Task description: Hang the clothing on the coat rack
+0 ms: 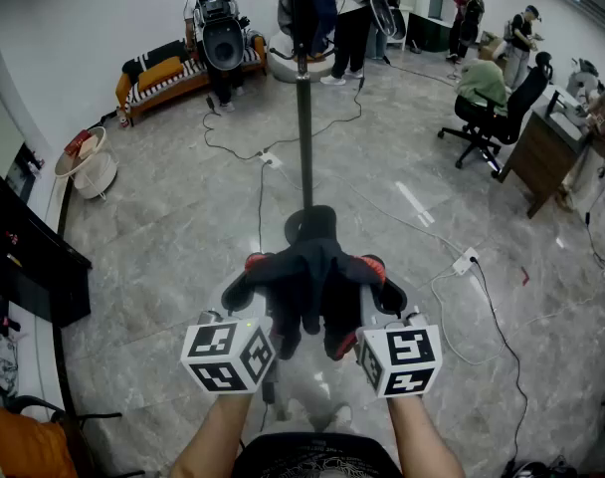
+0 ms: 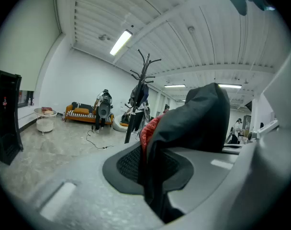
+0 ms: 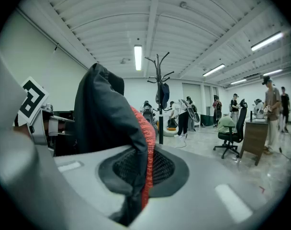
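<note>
A black garment [image 1: 312, 277] with red knitted trim hangs bunched between my two grippers, low in the head view. My left gripper [image 1: 241, 289] is shut on its left side, where the cloth [image 2: 203, 119] is pinched between the jaws. On the garment's right side my right gripper [image 1: 387, 292] is shut, with black cloth and red trim [image 3: 144, 143] squeezed in the jaws. The coat rack [image 1: 303, 118] stands straight ahead on the floor, a dark pole on a round base [image 1: 309, 222]. Its top hooks [image 2: 144, 63] carry dark clothing [image 3: 162, 92]. Both grippers are well short of it.
Cables and a power strip [image 1: 465, 262] lie on the marble floor around the rack. An orange sofa [image 1: 163, 73] and several people stand at the back. A person in an office chair [image 1: 487, 108] and a desk [image 1: 546, 152] are right. A black cabinet [image 1: 29, 257] and white basket [image 1: 89, 167] are left.
</note>
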A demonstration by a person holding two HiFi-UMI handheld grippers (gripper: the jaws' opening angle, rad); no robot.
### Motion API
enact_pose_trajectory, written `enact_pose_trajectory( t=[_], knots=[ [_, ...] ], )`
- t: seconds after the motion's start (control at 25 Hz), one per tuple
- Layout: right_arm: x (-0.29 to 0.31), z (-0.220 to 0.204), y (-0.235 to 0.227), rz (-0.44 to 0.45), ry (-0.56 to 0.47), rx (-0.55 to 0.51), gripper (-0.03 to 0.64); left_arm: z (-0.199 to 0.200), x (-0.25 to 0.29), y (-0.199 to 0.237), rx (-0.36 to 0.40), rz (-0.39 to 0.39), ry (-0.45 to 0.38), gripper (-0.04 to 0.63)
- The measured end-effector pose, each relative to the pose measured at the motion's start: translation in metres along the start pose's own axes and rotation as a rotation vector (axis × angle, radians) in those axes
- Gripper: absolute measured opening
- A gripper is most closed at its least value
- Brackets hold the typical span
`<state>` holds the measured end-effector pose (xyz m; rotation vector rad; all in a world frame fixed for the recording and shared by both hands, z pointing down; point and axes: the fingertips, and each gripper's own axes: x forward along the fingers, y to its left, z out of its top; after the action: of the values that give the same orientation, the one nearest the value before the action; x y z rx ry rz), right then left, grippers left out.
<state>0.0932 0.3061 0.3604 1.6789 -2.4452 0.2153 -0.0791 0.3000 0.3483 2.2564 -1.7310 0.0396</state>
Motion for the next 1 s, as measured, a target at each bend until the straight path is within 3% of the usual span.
enact_pose_trajectory(
  t=[0.32,0.72,1.0],
  knots=[
    [0.015,-0.002,0.010,-0.036,0.021,0.009,0.025,-0.002,0.008,0.022,-0.010,-0.026,0.025,0.032],
    [0.033,0.011,0.010,-0.104,0.012,0.000,0.025,0.006,0.037,0.028,-0.002,-0.124,0.031,0.032],
    [0.055,0.024,-0.001,-0.103,-0.011,-0.003,0.025,0.015,0.060,0.029,0.017,-0.134,0.025,0.032]
  ],
)
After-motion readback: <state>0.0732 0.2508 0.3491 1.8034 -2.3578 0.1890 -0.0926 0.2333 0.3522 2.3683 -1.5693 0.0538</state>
